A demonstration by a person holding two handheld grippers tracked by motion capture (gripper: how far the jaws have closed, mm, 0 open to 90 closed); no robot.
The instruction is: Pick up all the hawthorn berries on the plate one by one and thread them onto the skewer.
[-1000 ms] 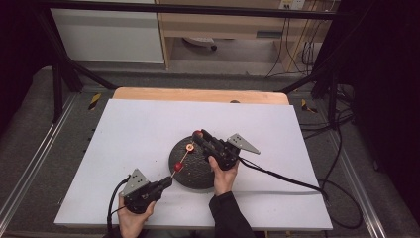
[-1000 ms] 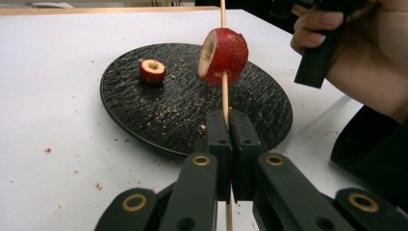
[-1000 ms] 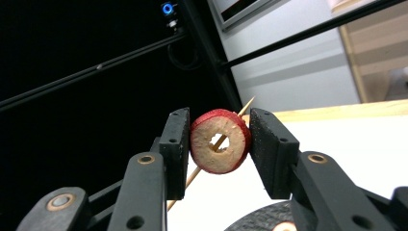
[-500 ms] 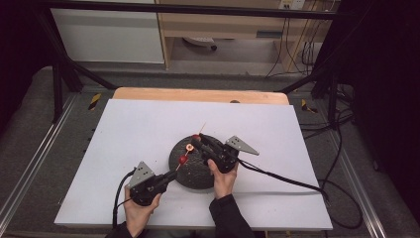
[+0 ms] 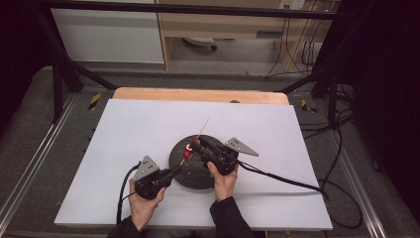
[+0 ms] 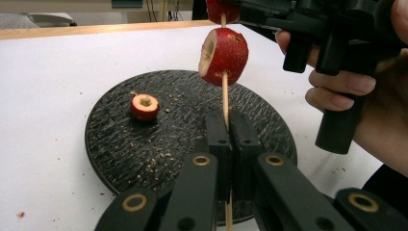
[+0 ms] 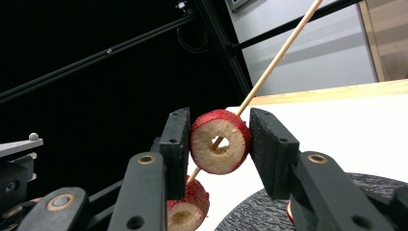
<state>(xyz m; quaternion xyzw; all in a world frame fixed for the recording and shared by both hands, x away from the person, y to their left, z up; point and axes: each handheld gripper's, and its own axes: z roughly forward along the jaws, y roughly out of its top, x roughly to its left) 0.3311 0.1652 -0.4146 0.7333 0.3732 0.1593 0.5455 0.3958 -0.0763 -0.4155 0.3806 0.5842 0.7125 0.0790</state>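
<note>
Table: a white sheet (image 5: 148, 129) covers the top; a strip of bare wood edge (image 5: 198, 94) shows along its far side, in the upper middle of the high view.
Floor: grey carpet (image 5: 34, 144) lies left and right of the table, with metal rails (image 5: 29, 168) running along both sides.
Frame: black struts (image 5: 64, 64) slant down at upper left and upper right.
Furniture: a white cabinet (image 5: 109, 34) stands at upper left, a wooden shelf unit (image 5: 223, 25) beside it.
Cables: black cords (image 5: 297, 49) hang at upper right.
Light: the table is bright; the right edge is dark.
</note>
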